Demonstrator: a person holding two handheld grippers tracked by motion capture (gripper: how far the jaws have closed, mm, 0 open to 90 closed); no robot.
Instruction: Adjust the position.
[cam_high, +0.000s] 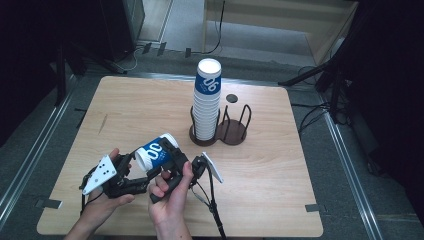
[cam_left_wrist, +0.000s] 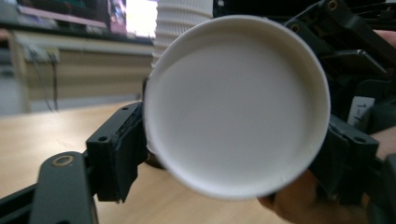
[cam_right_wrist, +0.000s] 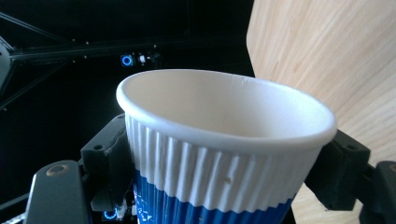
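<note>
Bright tabletop, dark surroundings, blurred close-up backgrounds

The cup (cam_high: 156, 151) looked like paper, its white upper band ribbed (cam_right_wrist: 210, 172), its blue printed part smoother, its base (cam_left_wrist: 236, 105) matt and plain. The surface (cam_high: 280, 165) was pale wood grain with a satin finish. The cup holder (cam_high: 231, 131) seemed dark wood with thin metal rods. Each hand-held gripper (cam_high: 172, 156) was matt black plastic.

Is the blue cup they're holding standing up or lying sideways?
Sideways: the blue cup lies tipped between both grippers above the table.
</note>
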